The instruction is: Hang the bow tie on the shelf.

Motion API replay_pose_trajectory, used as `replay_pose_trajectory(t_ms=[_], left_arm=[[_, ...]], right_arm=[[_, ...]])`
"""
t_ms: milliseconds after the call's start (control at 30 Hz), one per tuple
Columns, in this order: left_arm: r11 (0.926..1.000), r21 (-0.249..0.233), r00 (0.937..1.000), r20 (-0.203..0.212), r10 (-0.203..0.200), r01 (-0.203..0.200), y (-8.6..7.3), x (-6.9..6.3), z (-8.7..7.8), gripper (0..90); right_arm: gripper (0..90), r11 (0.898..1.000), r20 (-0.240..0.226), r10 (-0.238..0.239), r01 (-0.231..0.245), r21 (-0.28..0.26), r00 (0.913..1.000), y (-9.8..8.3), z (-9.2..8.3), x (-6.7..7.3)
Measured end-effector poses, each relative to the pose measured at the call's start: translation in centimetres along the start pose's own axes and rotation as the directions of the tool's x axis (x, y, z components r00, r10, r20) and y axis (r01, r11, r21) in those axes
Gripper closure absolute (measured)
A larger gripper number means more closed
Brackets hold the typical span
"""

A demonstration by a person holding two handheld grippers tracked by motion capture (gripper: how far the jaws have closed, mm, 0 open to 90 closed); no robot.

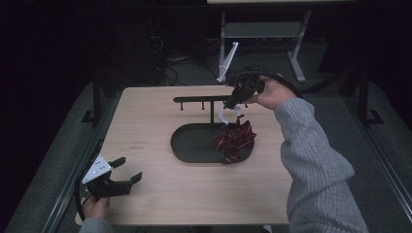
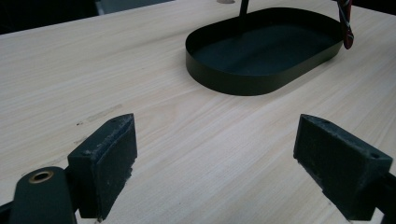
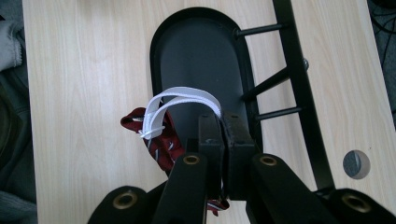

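A pale wood-grain tabletop (image 1: 160,194) fills the middle of the high view, and at its centre sits a shallow oval tray (image 1: 187,145) of matte black metal with a low upright wall. From the tray's far edge rises a thin black stand (image 1: 201,100) with a horizontal bar and short pegs; in the right gripper view (image 3: 299,93) it runs down the right side of the frame. The tray's floor is bare on the left half, while its right end holds the lower folds of a dark red bow tie (image 1: 236,141) with thin pale stripes, a soft crumpled fabric that drapes over the tray's right rim. A white elastic strap (image 3: 180,100) loops up from the cloth in a flat, ribbed band. The right gripper (image 1: 232,101), in the upper centre of the high view just above the cloth, has its black jaws pressed together on that strap, and the bow tie hangs directly below them, its upper part lifted. The left gripper (image 1: 125,171) rests at the lower left of the high view, well apart from the tray, its jaws spread wide with only bare wood between the rough, block-shaped pads (image 2: 105,163).
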State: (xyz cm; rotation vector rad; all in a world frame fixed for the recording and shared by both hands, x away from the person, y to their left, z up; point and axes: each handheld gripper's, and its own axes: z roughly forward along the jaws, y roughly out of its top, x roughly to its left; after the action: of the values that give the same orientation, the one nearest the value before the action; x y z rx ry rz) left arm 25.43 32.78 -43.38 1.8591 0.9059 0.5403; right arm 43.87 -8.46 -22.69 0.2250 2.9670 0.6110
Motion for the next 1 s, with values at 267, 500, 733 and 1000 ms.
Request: replay_pose_trajectory(t_ms=[267, 500, 733, 1000], left_arm=[[1.0000, 0.003, 1.0000, 0.000, 0.001, -0.001, 0.0, 0.0, 0.0, 13.1], [1.0000, -0.002, 1.0000, 0.000, -0.001, 0.001, 0.0, 0.0, 0.0, 13.1], [1.0000, 0.001, 1.0000, -0.007, 0.001, -0.001, -0.1, 0.0, -0.1, 13.1], [1.0000, -0.003, 0.9999, -0.015, 0.000, 0.000, -0.2, 0.1, -0.2, 13.1]], right_arm=[[87.4, 1.000, -0.009, 0.019, -0.019, 0.000, 0.9998, 0.6, 0.3, -1.2], [87.4, 0.999, -0.019, 0.036, -0.035, 0.019, 0.9992, 0.9, 0.8, -2.3], [87.4, 0.998, -0.018, 0.056, -0.055, 0.023, 0.9983, 1.1, 1.6, -3.5], [87.2, 0.996, -0.021, 0.086, -0.085, 0.033, 0.9961, 1.0, 2.5, -4.7]])
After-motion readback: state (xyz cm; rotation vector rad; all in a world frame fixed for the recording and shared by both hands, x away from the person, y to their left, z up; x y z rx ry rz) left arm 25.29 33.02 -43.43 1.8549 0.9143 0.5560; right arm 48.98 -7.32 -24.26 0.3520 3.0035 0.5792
